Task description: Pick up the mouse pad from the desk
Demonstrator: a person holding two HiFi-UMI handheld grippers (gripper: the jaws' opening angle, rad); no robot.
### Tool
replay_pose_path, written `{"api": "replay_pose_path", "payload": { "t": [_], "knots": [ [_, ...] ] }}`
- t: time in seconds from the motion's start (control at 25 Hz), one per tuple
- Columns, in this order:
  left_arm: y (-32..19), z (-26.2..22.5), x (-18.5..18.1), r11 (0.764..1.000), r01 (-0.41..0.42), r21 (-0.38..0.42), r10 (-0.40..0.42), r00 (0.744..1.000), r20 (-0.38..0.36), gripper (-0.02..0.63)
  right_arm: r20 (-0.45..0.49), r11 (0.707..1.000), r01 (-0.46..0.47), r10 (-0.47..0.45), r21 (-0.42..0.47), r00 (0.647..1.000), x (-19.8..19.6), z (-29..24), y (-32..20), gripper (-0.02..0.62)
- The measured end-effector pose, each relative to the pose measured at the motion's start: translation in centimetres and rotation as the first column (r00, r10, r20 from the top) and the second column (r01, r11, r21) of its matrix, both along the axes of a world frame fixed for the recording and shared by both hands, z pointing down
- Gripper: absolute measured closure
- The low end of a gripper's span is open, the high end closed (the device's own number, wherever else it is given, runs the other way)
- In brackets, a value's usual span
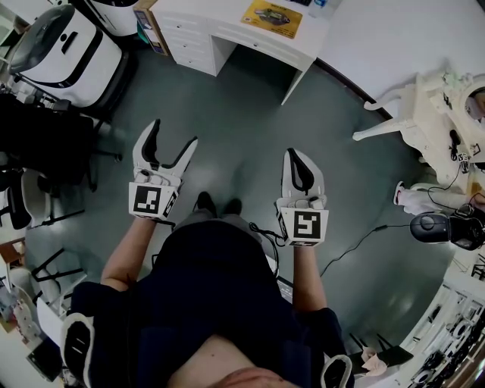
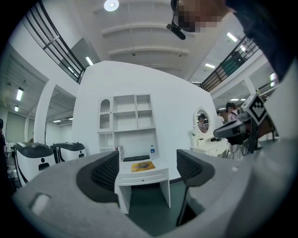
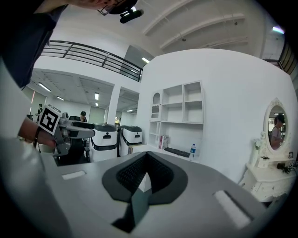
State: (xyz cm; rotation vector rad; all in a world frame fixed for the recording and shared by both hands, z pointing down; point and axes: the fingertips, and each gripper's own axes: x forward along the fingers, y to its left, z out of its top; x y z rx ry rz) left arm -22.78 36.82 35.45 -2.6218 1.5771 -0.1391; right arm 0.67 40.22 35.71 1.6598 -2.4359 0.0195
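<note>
Starting with the head view, the flat yellow rectangular mouse pad (image 1: pixel 271 17) lies untouched on the white drawered desk (image 1: pixel 216 15) at twelve o'clock, well apart from both tools. The left gripper (image 1: pixel 174 135) gapes empty and the right gripper (image 1: pixel 297 155) is pinched closed. The left gripper view frames the pad far off between parted jaws. The right gripper view shows jaws together, holding nothing. Approach, grasp and lift all seem left to do.

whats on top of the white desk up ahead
A yellow mouse pad lies toward the front, with a dark keyboard and a water bottle behind it. The desk top under the pad is covered.
</note>
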Motion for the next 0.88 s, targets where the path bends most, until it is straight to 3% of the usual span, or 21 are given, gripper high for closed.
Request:
{"api": "replay_pose_path", "payload": {
  "t": [0.28,0.6,0.88],
  "knots": [
    [-1.8,-0.1,1.5,0.999,-0.031,-0.031,0.031,0.999,-0.012,0.120,0.013,0.999,0.032,-0.032,-0.007,0.999,0.9,0.5,-0.5,0.597],
    [-5.2,-0.5,2.1,0.999,-0.047,-0.019,0.047,0.999,0.005,0.112,0.018,1.000,0.016,-0.016,-0.015,1.000,2.2,1.0,-1.8,0.597],
    [-11.7,-0.6,2.3,0.997,-0.075,-0.003,0.075,0.997,0.000,0.112,0.008,1.000,-0.006,0.006,-0.009,1.000,2.2,1.0,-6.9,0.597]
  ]
}}
